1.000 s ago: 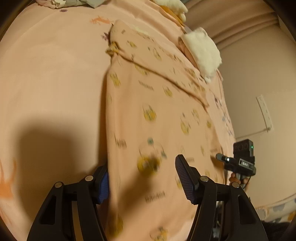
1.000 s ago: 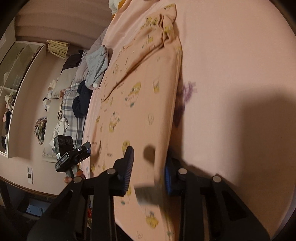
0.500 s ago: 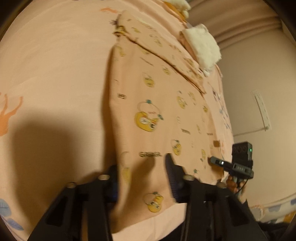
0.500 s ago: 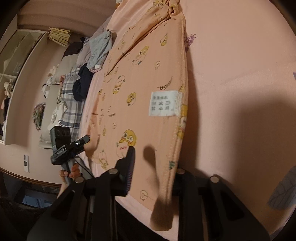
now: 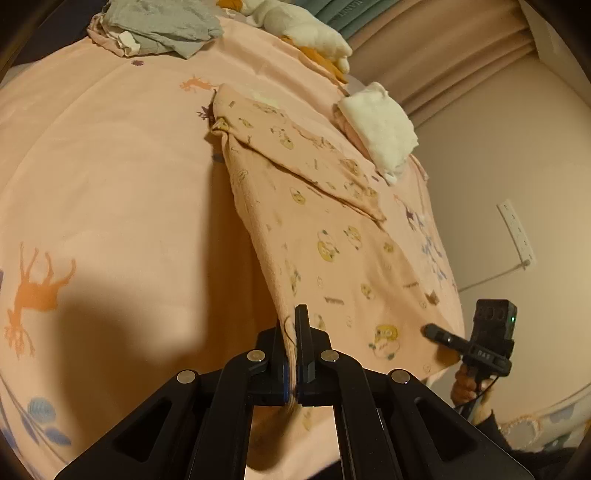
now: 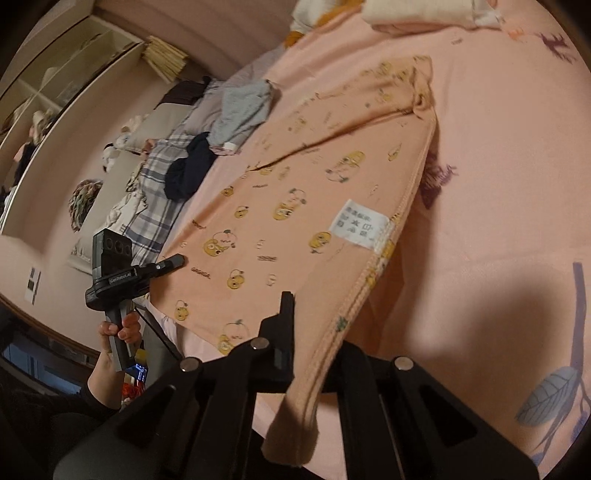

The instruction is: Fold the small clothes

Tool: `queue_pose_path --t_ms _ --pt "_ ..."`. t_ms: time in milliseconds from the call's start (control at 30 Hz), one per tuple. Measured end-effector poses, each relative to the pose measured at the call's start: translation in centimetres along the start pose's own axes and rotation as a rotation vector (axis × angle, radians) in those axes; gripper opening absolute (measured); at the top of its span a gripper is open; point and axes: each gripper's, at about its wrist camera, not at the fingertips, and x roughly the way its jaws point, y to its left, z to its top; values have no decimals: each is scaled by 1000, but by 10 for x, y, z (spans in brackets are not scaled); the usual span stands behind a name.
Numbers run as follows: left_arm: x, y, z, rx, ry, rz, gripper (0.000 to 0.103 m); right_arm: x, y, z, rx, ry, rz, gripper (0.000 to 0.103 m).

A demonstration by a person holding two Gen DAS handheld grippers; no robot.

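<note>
**Peach garment pinched at both near corners**

Peach garment (image 5: 332,236) with yellow cartoon prints, spread on the bed, its near hem raised off the sheet and its far end flat. One sleeve folded across the upper part. White care label (image 6: 360,221) sewn at the side seam, showing in the right wrist view.

Left gripper (image 5: 291,332) at the near left corner: jaws just closed, now fully pressed together on the fabric edge, cloth sandwiched between the pads. Right gripper (image 6: 314,325) at the opposite near corner: jaws likewise just closed, clamped on the stitched side seam, a loose flap of hem hanging below them. Each gripper visible in the other's view, held by a hand (image 6: 118,328) on a dark handle.

Beneath, a pink sheet (image 5: 110,184) printed with orange deer and blue leaves. Folded white cloth (image 5: 380,125) just beyond the garment's far end. Grey clothing (image 5: 162,26) heaped farther up the bed, near a plaid piece (image 6: 151,206) and a dark item (image 6: 188,170). Curtain (image 5: 443,55) and wall socket strip (image 5: 515,236) off to the side.
</note>
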Motion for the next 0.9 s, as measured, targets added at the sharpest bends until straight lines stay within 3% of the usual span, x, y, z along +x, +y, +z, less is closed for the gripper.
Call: queue_pose_path --t_ms 200,367,567,733,900 --pt "-9 -6 -1 27 -9 -16 0 -13 5 -7 -25 -52 1 3" --pt "-20 -17 3 54 21 -18 0 -21 9 -13 -45 -28 30 3" --pt "-29 -14 6 4 16 -30 0 -34 13 -15 -70 -9 64 3" --pt "-26 -9 39 -30 -35 -63 0 -37 4 16 -54 -84 93 4" --pt "-18 -9 86 -41 -97 -66 0 -34 8 71 -93 -179 83 4"
